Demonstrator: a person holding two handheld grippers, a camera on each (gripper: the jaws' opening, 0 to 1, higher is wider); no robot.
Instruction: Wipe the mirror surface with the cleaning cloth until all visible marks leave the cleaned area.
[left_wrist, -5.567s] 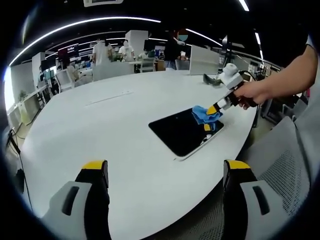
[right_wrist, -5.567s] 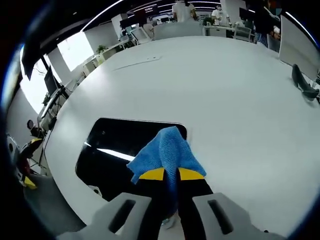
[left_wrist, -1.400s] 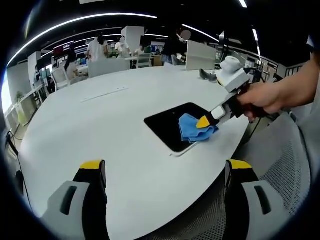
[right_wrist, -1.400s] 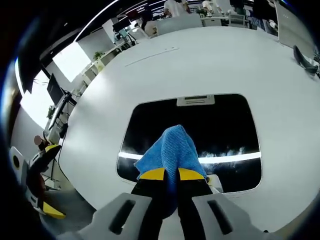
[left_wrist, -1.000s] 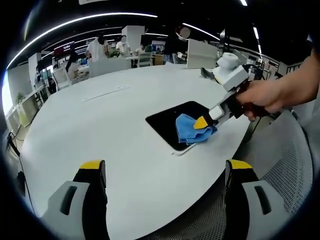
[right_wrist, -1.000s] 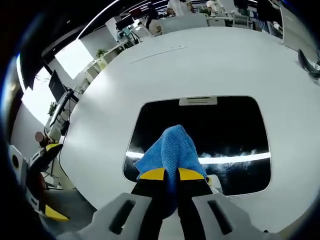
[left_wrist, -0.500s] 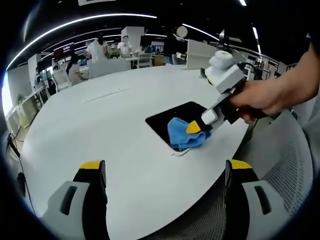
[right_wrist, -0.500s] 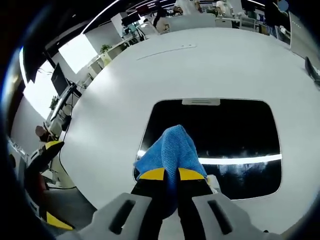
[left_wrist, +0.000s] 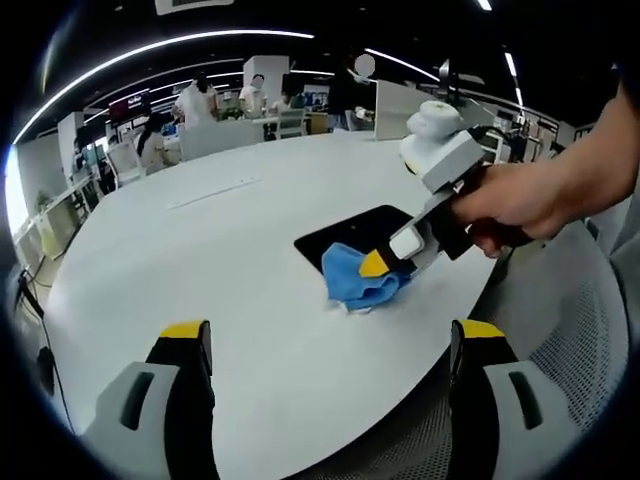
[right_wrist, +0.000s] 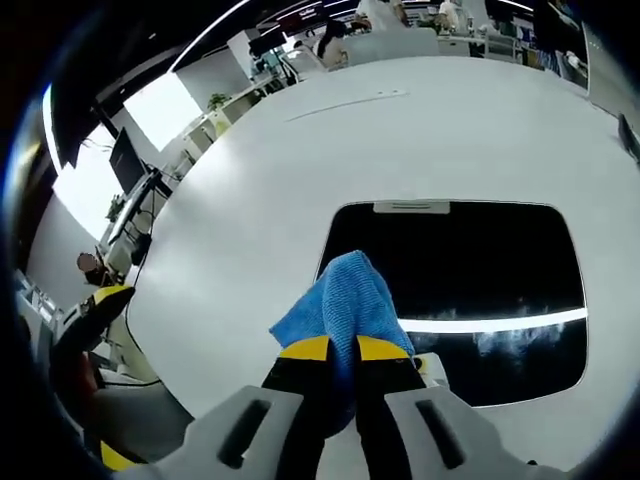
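Observation:
The mirror (left_wrist: 365, 228) is a dark, rounded slab lying flat near the edge of the white table (left_wrist: 200, 260). My right gripper (left_wrist: 378, 264), held by a person's hand, is shut on a bunched blue cleaning cloth (left_wrist: 348, 282). It presses the cloth on the mirror's near corner, partly over the rim. In the right gripper view its jaws (right_wrist: 342, 348) are clamped on the cloth (right_wrist: 345, 290) at the left end of the mirror (right_wrist: 480, 265). A bright light streak and faint smears (right_wrist: 500, 338) show on the glass. My left gripper (left_wrist: 331, 332) hangs open over the table's near edge, holding nothing.
A grey mesh chair (left_wrist: 575, 320) stands right of the table edge, beside the hand. A thin pale strip (left_wrist: 215, 190) lies farther out on the table. Desks, monitors and several people fill the far side of the room.
The right gripper has dragged the cloth across the mirror toward its near-left corner, and the cloth now overlaps the rim. The left gripper has stayed still and open.

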